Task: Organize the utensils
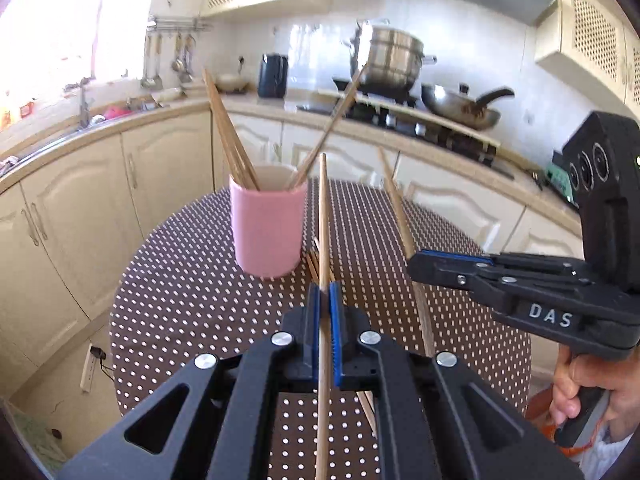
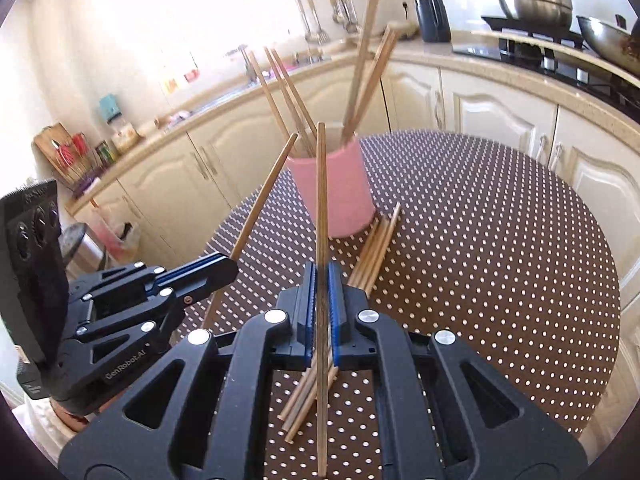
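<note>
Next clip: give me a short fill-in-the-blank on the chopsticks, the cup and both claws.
1. Each claw, left claw and right claw, is shut on one ____.
2. The cup holding chopsticks is ____ in colour.
3. The loose chopsticks lie on the ____ beside the cup.

Missing words: chopstick; pink; table

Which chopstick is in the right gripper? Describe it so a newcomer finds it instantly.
Start at the round polka-dot table and the pink cup on it. In front of the cup, the right gripper clamps one chopstick pointing steeply up. Its neighbours lie flat in a loose bundle.
</note>
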Tool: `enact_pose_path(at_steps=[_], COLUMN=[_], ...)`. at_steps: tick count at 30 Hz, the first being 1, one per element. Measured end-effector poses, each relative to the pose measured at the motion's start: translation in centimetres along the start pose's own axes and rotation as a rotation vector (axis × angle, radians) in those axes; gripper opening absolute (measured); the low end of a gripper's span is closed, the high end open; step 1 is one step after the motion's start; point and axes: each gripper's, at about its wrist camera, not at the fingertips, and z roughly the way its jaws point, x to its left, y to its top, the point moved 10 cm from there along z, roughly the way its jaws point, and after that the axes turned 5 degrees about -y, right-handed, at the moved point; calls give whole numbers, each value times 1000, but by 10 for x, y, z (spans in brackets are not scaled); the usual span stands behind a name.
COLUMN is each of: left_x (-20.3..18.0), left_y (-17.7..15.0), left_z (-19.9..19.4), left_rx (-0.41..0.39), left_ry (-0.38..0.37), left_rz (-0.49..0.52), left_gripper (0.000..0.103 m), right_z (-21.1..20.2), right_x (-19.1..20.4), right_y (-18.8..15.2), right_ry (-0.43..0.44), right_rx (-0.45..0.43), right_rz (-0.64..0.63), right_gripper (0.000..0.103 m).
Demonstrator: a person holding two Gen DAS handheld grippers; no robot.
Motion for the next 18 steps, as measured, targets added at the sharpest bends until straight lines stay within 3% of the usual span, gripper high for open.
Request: enact_pose_path(at_steps=[18], left_x=[3], left_y=[67], left_z=[-46], left_rx=[-273], left_ry=[27], left_rz=[-5], left_gripper=[5], right_z=[-32], right_x=[32], right_y=[58], right_ry=[70], right_rx=[-198], right_rz=[-9], right_gripper=[7])
